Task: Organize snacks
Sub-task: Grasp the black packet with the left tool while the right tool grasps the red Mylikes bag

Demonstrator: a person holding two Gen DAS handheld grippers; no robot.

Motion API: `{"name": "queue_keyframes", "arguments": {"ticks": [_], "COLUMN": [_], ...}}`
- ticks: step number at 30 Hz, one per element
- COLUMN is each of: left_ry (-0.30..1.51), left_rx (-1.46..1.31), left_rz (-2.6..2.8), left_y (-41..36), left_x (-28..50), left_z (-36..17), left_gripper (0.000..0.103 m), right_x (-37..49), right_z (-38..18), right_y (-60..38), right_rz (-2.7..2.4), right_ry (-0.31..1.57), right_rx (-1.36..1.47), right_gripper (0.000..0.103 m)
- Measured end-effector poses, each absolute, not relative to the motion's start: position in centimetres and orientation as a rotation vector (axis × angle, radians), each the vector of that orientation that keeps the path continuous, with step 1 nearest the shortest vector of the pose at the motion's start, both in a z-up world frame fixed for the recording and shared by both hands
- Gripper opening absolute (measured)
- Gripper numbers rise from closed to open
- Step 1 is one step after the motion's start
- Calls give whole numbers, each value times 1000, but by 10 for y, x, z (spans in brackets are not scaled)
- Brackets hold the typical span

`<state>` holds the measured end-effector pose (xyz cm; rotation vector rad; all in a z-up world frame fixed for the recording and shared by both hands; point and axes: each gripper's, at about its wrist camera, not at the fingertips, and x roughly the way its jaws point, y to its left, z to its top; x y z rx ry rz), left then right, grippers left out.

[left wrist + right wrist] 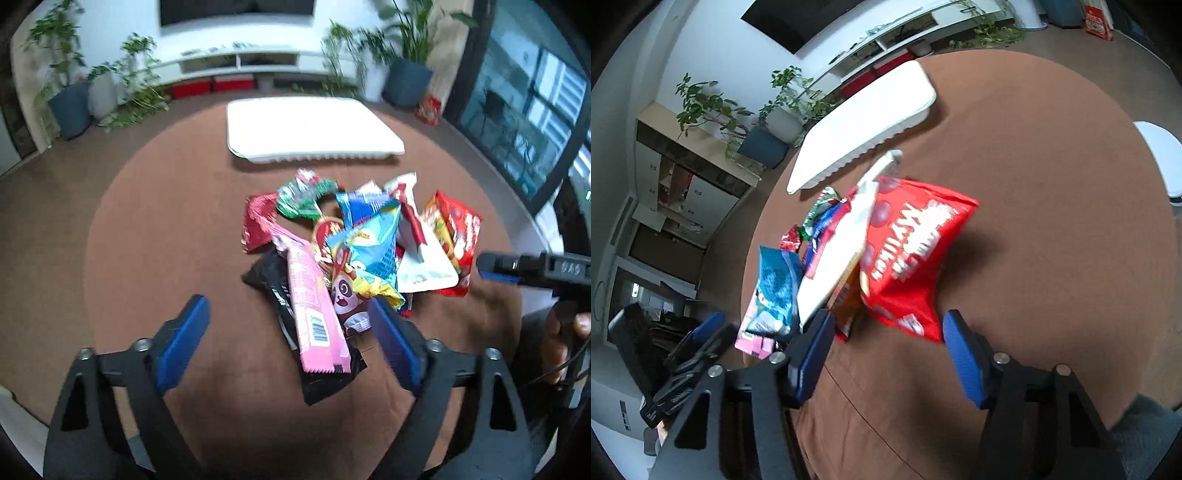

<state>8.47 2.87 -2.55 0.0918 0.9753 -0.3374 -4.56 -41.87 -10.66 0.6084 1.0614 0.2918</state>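
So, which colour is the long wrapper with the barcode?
The long wrapper is pink; the left wrist view shows it best.

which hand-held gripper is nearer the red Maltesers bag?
Right. The right hand-held gripper is open just short of the red bag, at the pile's right edge. The left hand-held gripper is open over the pink bar, across the pile.

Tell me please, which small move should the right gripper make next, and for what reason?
Probably ease the right gripper forward and shut it on the red bag. Its jaws stand open and hold nothing, the bag's near corner lies just ahead between them at the pile's outer edge, and the white tray beyond holds no snacks yet. The left gripper is also open, facing the pink bar.
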Motion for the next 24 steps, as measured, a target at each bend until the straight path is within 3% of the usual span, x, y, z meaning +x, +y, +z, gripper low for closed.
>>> {"name": "queue_keyframes", "arguments": {"ticks": [2,16,18,24], "left_ry": [987,1017,1013,1030], "left_rx": [110,27,20,8], "left_rz": [-338,-412,-421,-434], "left_y": [22,21,20,18], "left_x": [91,106,107,111], "left_z": [-32,-54,-54,-58], "left_gripper": [73,73,73,45], "right_x": [-42,-27,-27,-25], "right_z": [-108,-127,-127,-130], "right_y": [-419,-427,-429,-433], "right_rz": [270,277,286,307], "right_ry": [1061,1070,1062,1045], "right_rx": [587,634,635,612], "right_gripper": [65,65,61,42]}}
